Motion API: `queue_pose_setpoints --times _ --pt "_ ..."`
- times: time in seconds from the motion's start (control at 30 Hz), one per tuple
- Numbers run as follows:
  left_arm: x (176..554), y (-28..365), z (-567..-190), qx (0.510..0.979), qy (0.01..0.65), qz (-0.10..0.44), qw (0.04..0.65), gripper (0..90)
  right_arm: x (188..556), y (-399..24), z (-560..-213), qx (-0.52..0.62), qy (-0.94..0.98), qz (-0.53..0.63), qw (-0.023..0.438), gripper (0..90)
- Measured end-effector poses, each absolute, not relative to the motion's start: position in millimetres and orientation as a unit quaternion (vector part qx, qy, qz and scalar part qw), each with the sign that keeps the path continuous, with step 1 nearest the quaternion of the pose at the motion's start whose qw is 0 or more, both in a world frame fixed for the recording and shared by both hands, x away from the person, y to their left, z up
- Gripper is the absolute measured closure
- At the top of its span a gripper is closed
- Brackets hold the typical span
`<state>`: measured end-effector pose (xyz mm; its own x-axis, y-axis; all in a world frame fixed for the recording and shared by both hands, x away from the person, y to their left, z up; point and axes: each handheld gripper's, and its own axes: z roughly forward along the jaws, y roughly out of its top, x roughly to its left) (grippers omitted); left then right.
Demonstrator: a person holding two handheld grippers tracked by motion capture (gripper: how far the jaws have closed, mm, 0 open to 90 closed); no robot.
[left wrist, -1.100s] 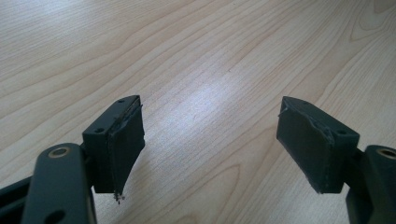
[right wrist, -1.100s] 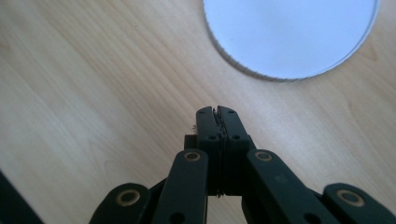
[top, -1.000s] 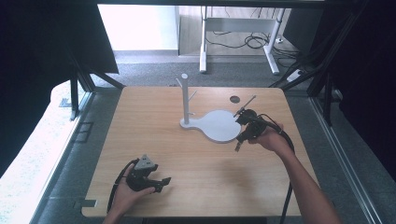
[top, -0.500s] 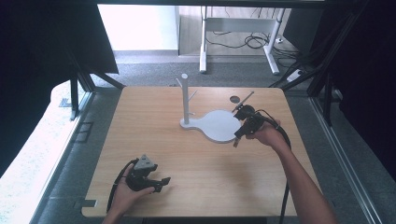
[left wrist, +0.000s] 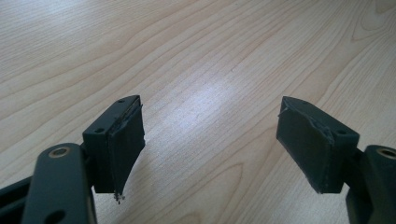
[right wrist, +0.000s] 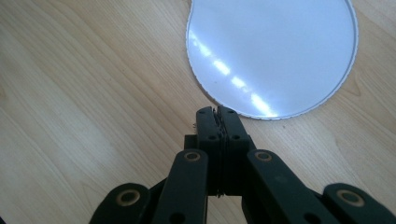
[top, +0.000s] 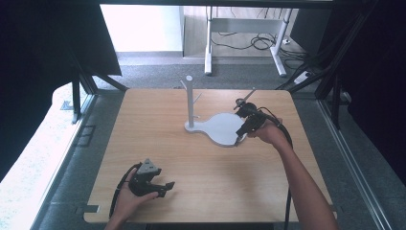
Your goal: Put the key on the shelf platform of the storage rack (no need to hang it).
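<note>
A white stand with a round flat base [top: 221, 129] and an upright post [top: 189, 98] with short pegs sits at the middle right of the wooden table [top: 158, 143]. My right gripper [top: 243, 135] is held over the base's right rim, pointing down, jaws shut with nothing between them. In the right gripper view the shut tips [right wrist: 217, 116] hover just short of the white base's [right wrist: 275, 51] near edge. My left gripper [top: 165, 188] rests near the table's front left, jaws open. In the left gripper view its pads [left wrist: 122, 140] stand wide apart over bare wood.
A dark round hole [top: 241, 101] lies in the tabletop behind the right gripper. Desk legs and cables [top: 249, 43] stand on the floor beyond the table. Dark frames flank both sides.
The right hand has drifted slightly left toward the white base's rim. The left hand and its gripper have stayed in place.
</note>
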<state>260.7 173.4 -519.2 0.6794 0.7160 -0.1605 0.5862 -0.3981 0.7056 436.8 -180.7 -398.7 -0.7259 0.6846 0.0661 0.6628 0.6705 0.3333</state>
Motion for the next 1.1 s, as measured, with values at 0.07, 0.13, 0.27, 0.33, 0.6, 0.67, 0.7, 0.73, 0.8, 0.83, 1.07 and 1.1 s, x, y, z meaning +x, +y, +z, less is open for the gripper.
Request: queue_pose_setpoints --times 0.07,0.13,0.27,0.33,0.6,0.67,0.7,0.73,0.8,0.83,1.07,1.1 --pt "261.2 174.6 -518.8 0.833 0.390 0.086 0.383 23.6 440.0 -179.2 -398.6 0.375 0.911 0.167 0.033 90.0" --pt "261.3 174.9 -518.9 0.833 0.390 0.086 0.383 23.6 441.3 -179.2 -398.7 0.373 0.912 0.168 0.032 90.0" --pt "261.3 175.2 -518.6 0.832 0.390 0.086 0.384 23.6 444.5 -177.7 -398.6 0.373 0.912 0.165 0.033 90.0" --pt "261.3 175.2 -518.5 0.832 0.390 0.087 0.384 23.6 445.9 -175.7 -398.2 0.375 0.912 0.164 0.031 90.0" --pt "261.1 176.3 -517.9 0.829 0.393 0.087 0.387 23.6 453.5 -170.2 -398.1 0.379 0.911 0.158 0.033 90.0" --pt "261.0 176.4 -517.7 0.829 0.394 0.087 0.387 23.6 455.2 -169.9 -397.8 0.379 0.911 0.157 0.032 90.0" --pt "261.3 176.9 -517.3 0.829 0.393 0.088 0.388 23.6 456.2 -169.9 -397.8 0.379 0.911 0.159 0.032 90.0" --pt "261.0 177.0 -517.3 0.828 0.395 0.087 0.388 23.6 456.9 -169.7 -397.8 0.379 0.911 0.159 0.034 90.0" --pt "261.1 177.2 -517.1 0.828 0.395 0.088 0.388 23.6 457.7 -169.3 -397.2 0.381 0.910 0.158 0.032 90.0" --pt "261.1 177.4 -517.0 0.828 0.395 0.088 0.388 23.6 459.3 -168.8 -397.0 0.382 0.910 0.158 0.033 90.0" --pt "261.4 178.0 -516.8 0.827 0.395 0.088 0.390 23.6 466.7 -167.7 -396.8 0.386 0.908 0.158 0.033 90.0" --pt "261.4 178.2 -516.8 0.827 0.395 0.088 0.390 23.7 467.7 -167.5 -396.6 0.387 0.908 0.158 0.031 90.0"
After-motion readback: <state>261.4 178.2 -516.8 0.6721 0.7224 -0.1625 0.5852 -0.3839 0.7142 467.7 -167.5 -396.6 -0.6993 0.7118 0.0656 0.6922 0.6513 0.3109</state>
